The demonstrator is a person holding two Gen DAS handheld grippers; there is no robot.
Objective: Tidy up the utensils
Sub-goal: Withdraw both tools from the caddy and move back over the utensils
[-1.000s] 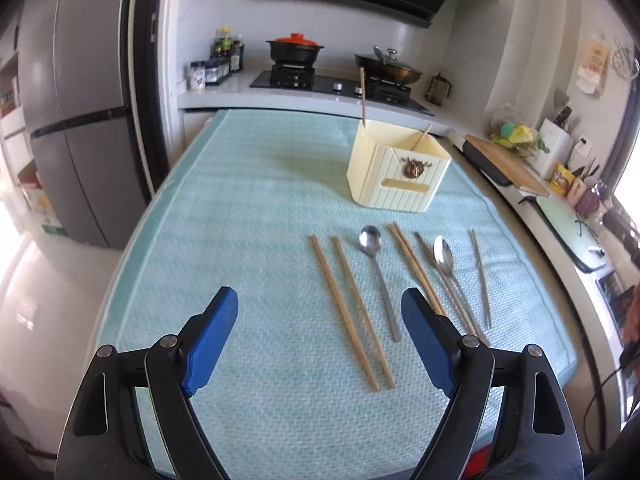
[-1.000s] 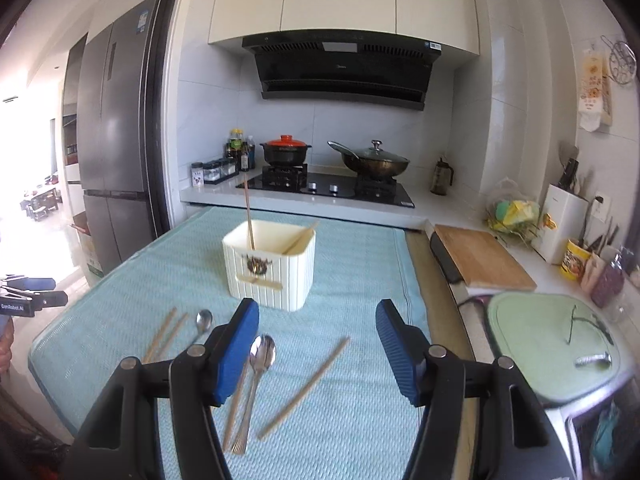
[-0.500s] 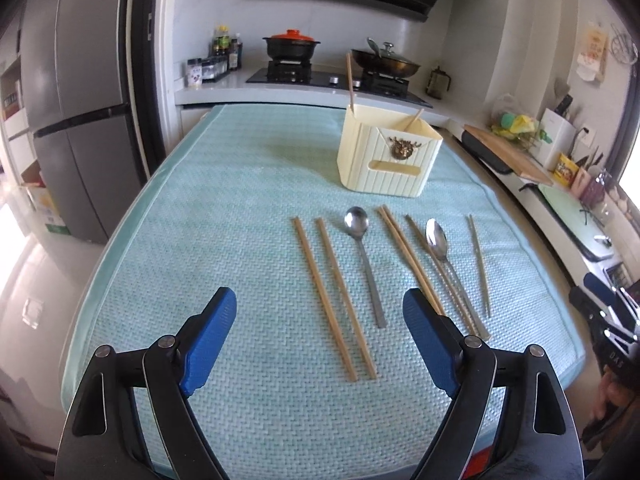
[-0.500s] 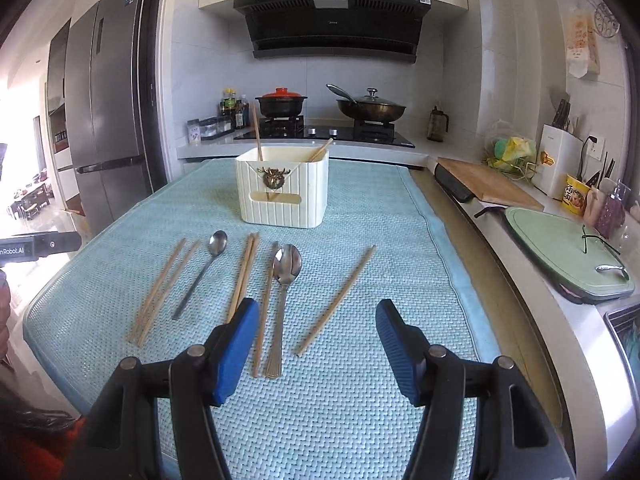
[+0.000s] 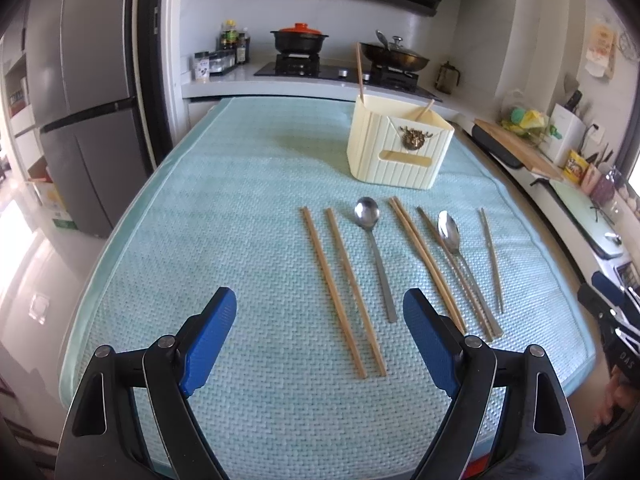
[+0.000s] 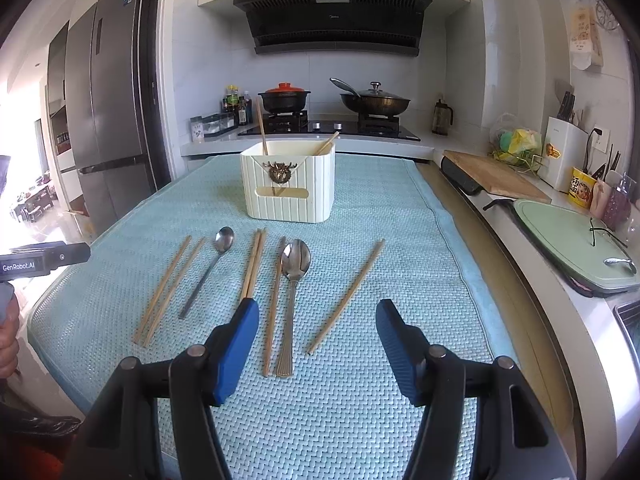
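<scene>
A cream utensil holder [image 5: 399,151] [image 6: 289,182] stands on a teal mat [image 5: 224,216] [image 6: 384,412] with two chopsticks in it. In front of it lie several wooden chopsticks [image 5: 342,288] [image 6: 168,286], a small spoon [image 5: 373,248] [image 6: 212,266] and a larger spoon [image 5: 460,264] [image 6: 293,296]. One chopstick [image 6: 347,295] lies apart at the right. My left gripper [image 5: 320,340] is open and empty above the near left of the mat. My right gripper [image 6: 316,340] is open and empty above the near ends of the larger spoon and chopsticks.
Behind the mat is a hob with a red-lidded pot [image 6: 284,98] and a pan [image 6: 374,102]. A fridge [image 5: 80,112] stands at the left. A counter at the right holds a cutting board [image 6: 494,174], a green tray [image 6: 572,242] and a knife block [image 6: 564,156].
Both grippers have drawn back and lowered toward the mat's near edge, the right one most. The utensils now lie just ahead of its fingers. Nothing on the mat has moved.
</scene>
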